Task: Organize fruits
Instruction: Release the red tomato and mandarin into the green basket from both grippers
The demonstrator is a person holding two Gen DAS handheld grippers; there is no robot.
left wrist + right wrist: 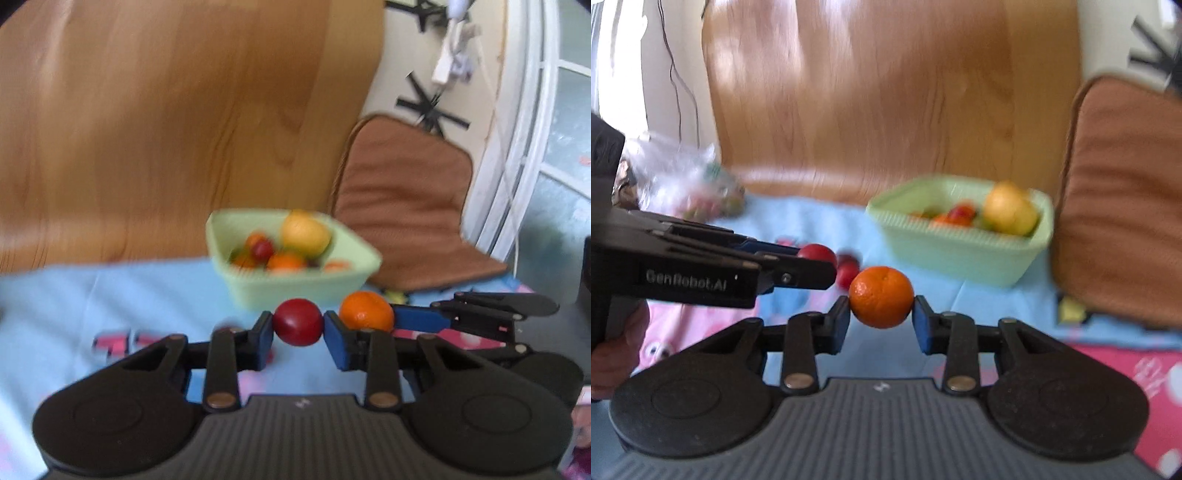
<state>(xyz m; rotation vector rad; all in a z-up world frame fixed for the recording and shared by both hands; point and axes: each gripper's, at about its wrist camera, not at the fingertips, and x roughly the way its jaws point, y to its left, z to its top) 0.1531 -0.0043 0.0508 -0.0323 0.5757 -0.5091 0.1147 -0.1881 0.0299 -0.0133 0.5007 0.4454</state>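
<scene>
Right up close, the left gripper has its blue pads pinched tight on a small dark red fruit, squeezed between the two fingers and lifted clear of the cloth. Just beside it on the right, the right gripper is clamped the same way on a round orange mandarin, pads pressing both flanks, the fruit sitting up off the surface. From the right wrist view the left gripper comes in from the left edge with its red fruit just left of the mandarin, the two loads near each other but not touching, and a person's hand shows at the lower left on its handle. Under both lies a light blue cloth with pink printed patches. Another red fruit rests on the cloth just past the mandarin, blurred. Farther on, towards the right, stands the pale green basket, already holding a big yellow fruit and several smaller red and orange ones. Off to the far left sits a crinkled clear plastic bag, contents too blurred to tell. Behind everything rises a wooden panel, with a brown cushion on the right.
</scene>
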